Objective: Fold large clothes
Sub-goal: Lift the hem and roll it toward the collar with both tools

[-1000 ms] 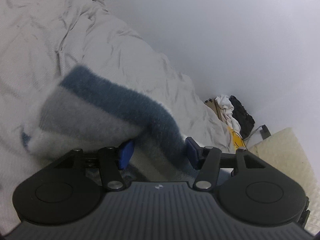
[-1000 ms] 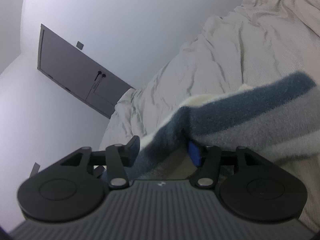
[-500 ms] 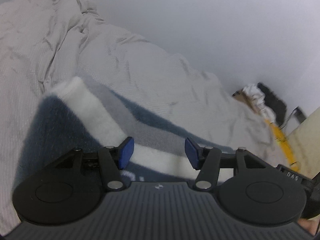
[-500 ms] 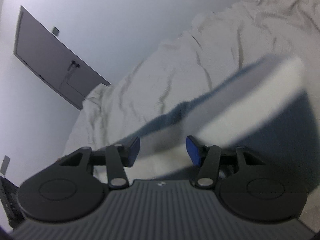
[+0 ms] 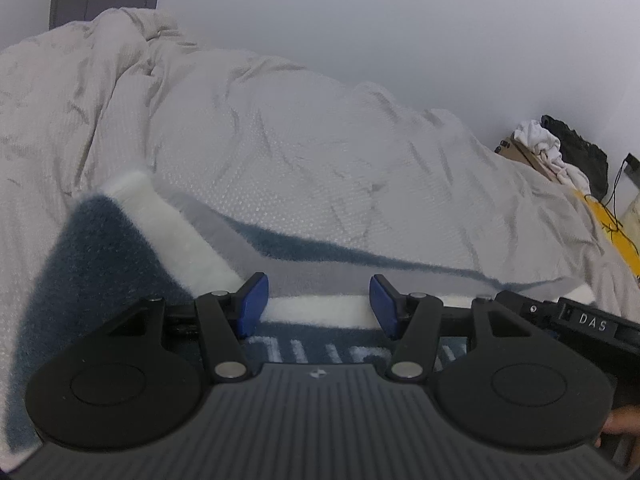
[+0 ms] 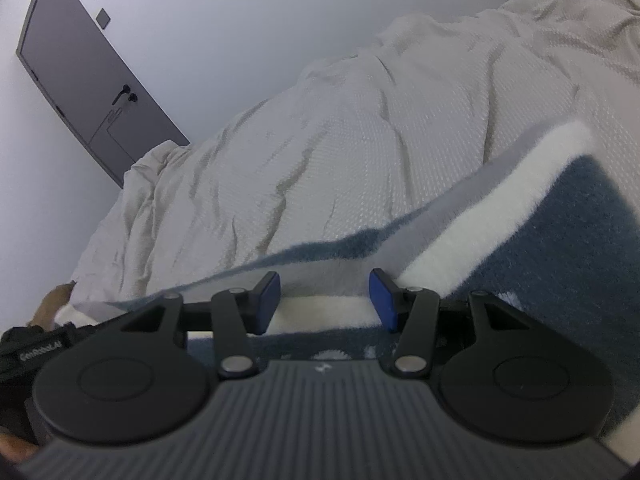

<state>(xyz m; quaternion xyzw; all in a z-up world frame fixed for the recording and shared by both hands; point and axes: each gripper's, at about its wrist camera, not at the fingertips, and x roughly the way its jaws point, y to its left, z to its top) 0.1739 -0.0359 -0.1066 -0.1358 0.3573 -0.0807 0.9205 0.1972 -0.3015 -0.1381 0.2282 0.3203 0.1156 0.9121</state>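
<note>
Our left gripper (image 5: 319, 300) and right gripper (image 6: 323, 300) have let go; both stand open above the fuzzy striped sweater (image 5: 100, 264). Before, it hung pinched between them. Now it lies flat on the bed cover (image 5: 300, 152), its edge running toward twelve o'clock, with bare cover beyond.
</note>
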